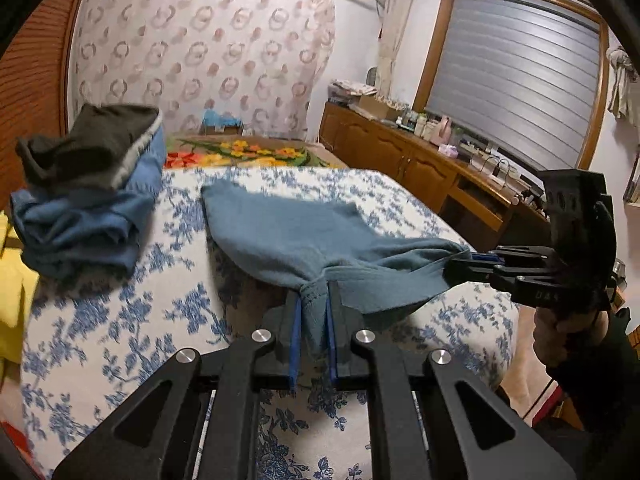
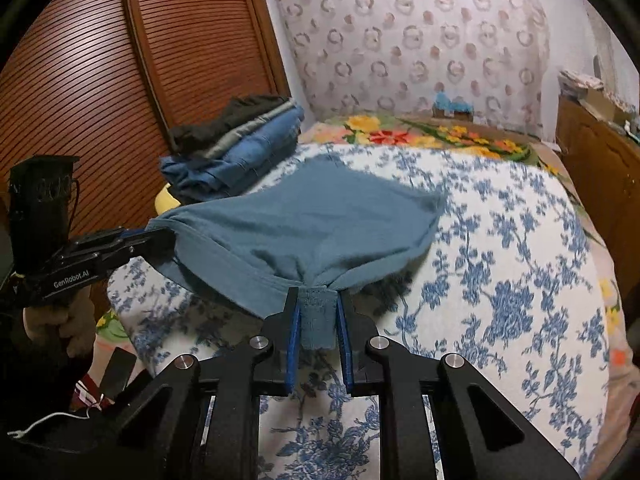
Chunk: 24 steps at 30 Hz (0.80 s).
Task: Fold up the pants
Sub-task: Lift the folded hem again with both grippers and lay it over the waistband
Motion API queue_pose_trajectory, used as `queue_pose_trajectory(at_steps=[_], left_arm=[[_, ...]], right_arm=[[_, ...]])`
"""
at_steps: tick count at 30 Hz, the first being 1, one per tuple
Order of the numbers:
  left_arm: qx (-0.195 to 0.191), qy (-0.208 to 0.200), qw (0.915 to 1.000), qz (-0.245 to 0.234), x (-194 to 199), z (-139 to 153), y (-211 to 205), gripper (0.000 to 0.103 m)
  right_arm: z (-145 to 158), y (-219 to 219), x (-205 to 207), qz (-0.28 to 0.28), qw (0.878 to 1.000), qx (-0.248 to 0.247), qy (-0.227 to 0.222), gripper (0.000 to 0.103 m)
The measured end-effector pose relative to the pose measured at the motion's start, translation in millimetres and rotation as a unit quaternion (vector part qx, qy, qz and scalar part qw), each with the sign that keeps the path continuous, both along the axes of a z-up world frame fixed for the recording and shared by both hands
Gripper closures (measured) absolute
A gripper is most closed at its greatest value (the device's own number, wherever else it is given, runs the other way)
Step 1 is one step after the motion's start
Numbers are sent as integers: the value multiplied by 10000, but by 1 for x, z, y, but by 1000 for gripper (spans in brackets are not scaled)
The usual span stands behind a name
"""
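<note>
Hanging between two grippers, the blue-grey pants (image 1: 296, 236) are lifted at their near hem above the bed (image 1: 120, 320), while their far end lies on the floral sheet toward the middle. The left gripper (image 1: 314, 308) has its jaws clamped on a bunched corner of the pants; the right gripper (image 2: 318, 312) has its jaws clamped on the other near corner, where a seamed band shows between the blue pads (image 2: 294, 332). A stack of folded clothes (image 1: 84, 192) sits near the bed's far left corner, well apart from the pants. A wooden cabinet (image 1: 400, 156) runs along the right wall.
</note>
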<state>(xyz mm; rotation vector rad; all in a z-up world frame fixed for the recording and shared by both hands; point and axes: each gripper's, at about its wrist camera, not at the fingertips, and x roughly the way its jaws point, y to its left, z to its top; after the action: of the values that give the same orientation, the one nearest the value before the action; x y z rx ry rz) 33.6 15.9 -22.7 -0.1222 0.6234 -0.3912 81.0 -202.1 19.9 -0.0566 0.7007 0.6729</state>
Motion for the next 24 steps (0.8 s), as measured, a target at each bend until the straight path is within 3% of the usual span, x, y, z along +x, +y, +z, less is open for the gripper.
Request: queue_pose_trajectory(at_steps=[17,21,24], left_arm=[[26,-564,9983,-170,-30,53,-8,92],[28,-597,9979,-230,-32,50,-9,92],[-7,-347,9992,-190,-22,32,-7,92]], right_arm=[[48,-24,-39,96,9983,232,-524,86],[50,-28,-46,107,9981,253,-551,86],[38,-26,-40,96,9989,208,-401,86]])
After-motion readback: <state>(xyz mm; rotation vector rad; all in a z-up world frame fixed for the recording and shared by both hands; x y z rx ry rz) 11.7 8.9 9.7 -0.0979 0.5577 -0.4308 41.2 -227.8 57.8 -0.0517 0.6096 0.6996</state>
